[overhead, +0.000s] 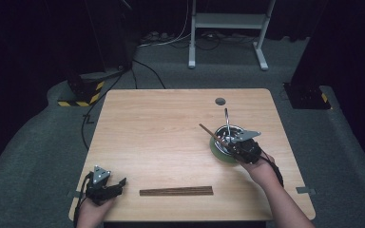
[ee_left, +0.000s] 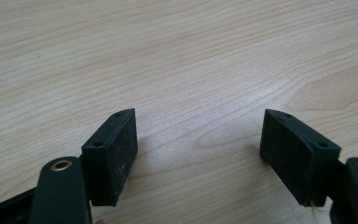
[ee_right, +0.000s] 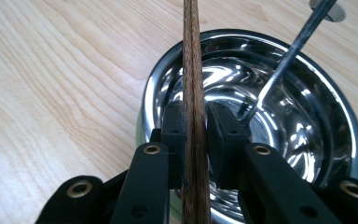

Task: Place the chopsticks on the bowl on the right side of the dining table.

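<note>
Fingers (ee_right: 177, 126) of the right gripper (ee_right: 196, 121) are pressed narrow against a wooden chopstick (ee_right: 192, 70), which runs straight up between the pads and out beyond their tips, over the near rim of a shiny steel bowl (ee_right: 168, 84). In the high view the same right gripper (overhead: 240, 145) holds the stick slanting up and away to the left over the bowl (overhead: 235, 130), which sits on a green base (overhead: 218, 151). A metal utensil (ee_right: 284, 60) leans inside the bowl, just to the right of the fingers and apart from the stick. Judging by its look, the chopstick is light, stiff and thin, with a smooth finish that could twist or slide in a grip taken near one end; a hold closer to its middle would likely steady it. Well to the left of the fingers and nearer the person, more chopsticks (overhead: 176, 191) lie flat together on the wooden table (overhead: 161, 123). Farther left, the left gripper (overhead: 116, 184) rests low over bare table (ee_left: 177, 56), its pads (ee_left: 121, 149) standing wide apart with nothing between them.
</note>
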`<control>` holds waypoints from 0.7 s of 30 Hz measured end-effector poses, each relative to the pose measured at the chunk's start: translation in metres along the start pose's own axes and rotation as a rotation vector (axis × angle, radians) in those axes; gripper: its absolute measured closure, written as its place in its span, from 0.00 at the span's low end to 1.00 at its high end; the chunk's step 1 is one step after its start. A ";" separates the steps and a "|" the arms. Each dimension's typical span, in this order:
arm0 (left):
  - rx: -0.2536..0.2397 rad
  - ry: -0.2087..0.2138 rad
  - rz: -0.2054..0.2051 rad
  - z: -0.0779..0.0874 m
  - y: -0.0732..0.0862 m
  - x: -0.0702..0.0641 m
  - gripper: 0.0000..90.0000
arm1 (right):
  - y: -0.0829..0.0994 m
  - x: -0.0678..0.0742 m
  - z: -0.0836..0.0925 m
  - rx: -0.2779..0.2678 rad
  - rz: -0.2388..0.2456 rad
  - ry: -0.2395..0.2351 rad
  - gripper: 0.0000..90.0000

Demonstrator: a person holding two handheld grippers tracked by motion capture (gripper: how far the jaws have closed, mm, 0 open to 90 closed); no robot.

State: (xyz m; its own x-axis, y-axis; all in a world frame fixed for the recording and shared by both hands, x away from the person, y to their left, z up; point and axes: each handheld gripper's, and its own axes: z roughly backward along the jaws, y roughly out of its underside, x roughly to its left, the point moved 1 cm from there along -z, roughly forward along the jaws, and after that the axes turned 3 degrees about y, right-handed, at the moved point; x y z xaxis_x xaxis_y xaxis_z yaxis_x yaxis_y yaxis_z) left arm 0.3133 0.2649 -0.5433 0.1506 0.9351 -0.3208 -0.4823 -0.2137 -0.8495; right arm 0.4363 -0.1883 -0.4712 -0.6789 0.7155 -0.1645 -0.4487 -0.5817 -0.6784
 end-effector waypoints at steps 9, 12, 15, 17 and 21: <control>-0.004 0.001 -0.002 0.000 0.000 0.000 0.31 | 0.004 -0.001 0.002 -0.010 -0.004 0.009 0.86; 0.001 0.001 -0.002 0.000 0.000 0.000 0.31 | 0.005 0.000 0.004 -0.006 0.006 -0.006 0.86; 0.002 0.000 -0.002 0.000 0.000 0.000 0.31 | 0.005 0.001 0.005 -0.009 0.009 -0.011 0.86; 0.003 -0.001 -0.003 0.000 0.000 0.000 0.31 | 0.005 0.001 0.006 -0.009 0.008 -0.012 0.86; -0.001 0.001 0.001 0.000 0.000 0.000 0.31 | 0.005 0.001 0.006 -0.014 0.006 -0.011 0.84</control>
State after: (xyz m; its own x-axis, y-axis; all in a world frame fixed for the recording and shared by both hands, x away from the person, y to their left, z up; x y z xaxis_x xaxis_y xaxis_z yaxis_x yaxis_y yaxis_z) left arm 0.3134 0.2647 -0.5433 0.1509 0.9345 -0.3225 -0.4812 -0.2155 -0.8497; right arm 0.4298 -0.1926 -0.4708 -0.6877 0.7079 -0.1608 -0.4364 -0.5802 -0.6877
